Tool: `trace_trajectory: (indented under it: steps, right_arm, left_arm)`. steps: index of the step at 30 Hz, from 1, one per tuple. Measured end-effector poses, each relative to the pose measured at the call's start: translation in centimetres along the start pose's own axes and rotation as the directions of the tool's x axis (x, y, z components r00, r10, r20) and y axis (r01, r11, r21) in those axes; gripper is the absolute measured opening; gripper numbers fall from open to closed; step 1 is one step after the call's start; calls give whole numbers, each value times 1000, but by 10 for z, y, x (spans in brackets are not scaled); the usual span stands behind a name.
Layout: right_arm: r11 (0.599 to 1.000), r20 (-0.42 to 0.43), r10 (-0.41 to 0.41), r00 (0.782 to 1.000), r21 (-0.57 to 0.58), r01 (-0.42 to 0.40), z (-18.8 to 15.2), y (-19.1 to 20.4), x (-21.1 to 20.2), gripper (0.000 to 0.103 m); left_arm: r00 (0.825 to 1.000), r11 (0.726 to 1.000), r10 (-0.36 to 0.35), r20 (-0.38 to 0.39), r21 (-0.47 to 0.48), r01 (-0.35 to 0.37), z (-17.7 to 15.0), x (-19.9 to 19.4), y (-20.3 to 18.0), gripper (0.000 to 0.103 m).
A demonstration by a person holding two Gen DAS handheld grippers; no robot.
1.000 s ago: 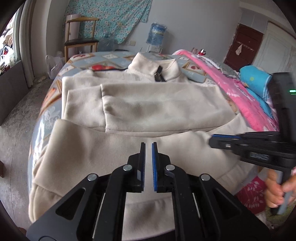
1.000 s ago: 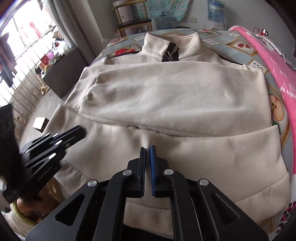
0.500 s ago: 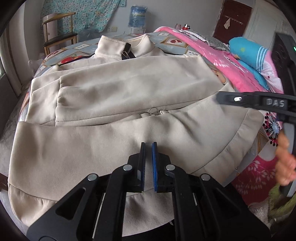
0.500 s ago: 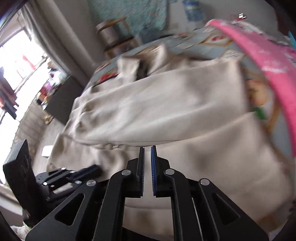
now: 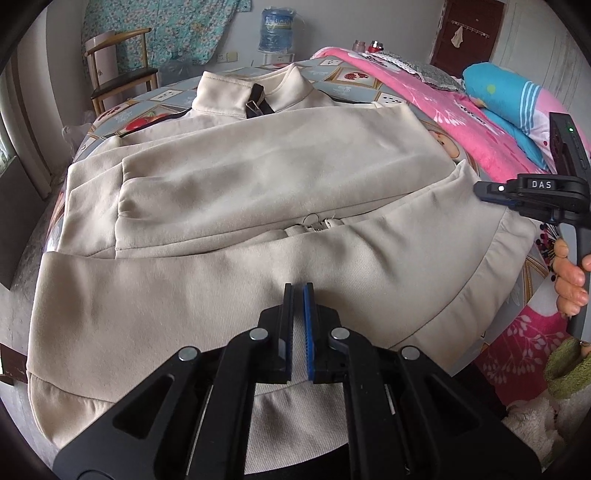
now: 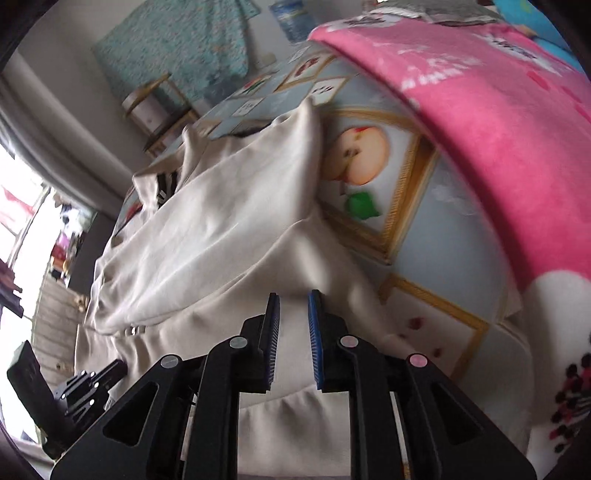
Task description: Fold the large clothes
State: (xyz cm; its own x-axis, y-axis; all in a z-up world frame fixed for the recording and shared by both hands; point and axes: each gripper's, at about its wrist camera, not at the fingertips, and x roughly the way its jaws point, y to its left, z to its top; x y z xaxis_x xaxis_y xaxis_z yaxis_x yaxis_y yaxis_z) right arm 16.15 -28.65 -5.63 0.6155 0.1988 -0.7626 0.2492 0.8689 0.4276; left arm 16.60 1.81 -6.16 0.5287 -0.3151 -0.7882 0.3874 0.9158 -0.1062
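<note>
1. Left wrist view: the left tongs point(image 5: 297, 291) sit at bottom centre, their jaws nearly together with only a thin slit between them and nothing gripped, hovering over the lower part of the jacket.
2. A beige zip-up jacket point(image 5: 258, 192) lies spread across the bed point(image 5: 354, 75), collar toward the top of the frame, both sleeves folded across the chest, hem nearest the camera.
3. At the right edge of that view, a hand point(image 5: 570, 271) holds the handle of the right tongs point(image 5: 484, 190), whose tip is just beside the jacket's right edge.
4. Right wrist view: the right tongs point(image 6: 294, 306) stand at bottom centre with jaws parted and a clear gap between them, holding nothing, over the jacket's point(image 6: 221, 221) lower corner.
5. A pink blanket point(image 6: 480, 122) covers the right of that frame, beside an apple-print sheet point(image 6: 369, 155).
6. A large water bottle point(image 5: 275, 27) stands at top centre of the left view; its contents cannot be told.
</note>
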Motion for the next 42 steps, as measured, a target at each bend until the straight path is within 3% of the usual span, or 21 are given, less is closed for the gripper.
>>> trace_trajectory:
  steps: [3,5,7,10,15,18,21,26,29,32,36,42]
  right_arm:
    - [999,33,-33,999,24,32,-3,-9,-14,18]
    - [1000,18,3,1000,1,-3,-10,-2,-23,32]
    - [993,-1,49,999,-107,-49,-25,21,-35,44]
    - [950,-62,61,996,-301,-77,-52,58,-36,48]
    - [873,-105,-79,991,-487,18,-90,80,-10,53]
    - [837,-74,-127,989,-542,67,-95,89,-10,54]
    - [859,-61,-35,998,-511,-1,-79,96,-30,54]
    - [870,-6,86,996,-488,-78,-35,115,-58,77]
    - [874,-8,128,992,-471,-117,-1,130,-65,82]
    - [867,10,136,991,-486,-114,31,147,-71,84]
    - [860,1,135,991,-497,-117,81,164,-69,88]
    - [893,-83,28,996,-445,-62,161,168,-14,88]
  left_arm:
    - [1000,1000,-15,-9,-10,15,1,0,3,6]
    - [1000,999,-24,-16,-21,24,2,1,5,6]
    - [999,999,-29,-22,-34,28,3,1,6,6]
    - [999,998,-19,-26,-54,17,3,1,4,6]
    - [999,995,-1,-33,-95,-3,4,0,3,6]
    - [999,992,-16,-46,-130,10,5,-3,6,7]
    - [999,992,1,-40,-128,-6,9,-17,5,26]
    - [1000,995,13,8,-100,-12,27,-49,9,56]
    - [997,995,68,34,-78,-65,48,-67,17,71]
    - [988,990,140,67,-44,-137,75,-84,28,81]
    - [974,980,197,113,-5,-198,116,-98,43,84]
    - [951,955,282,130,55,-291,179,-78,62,89]
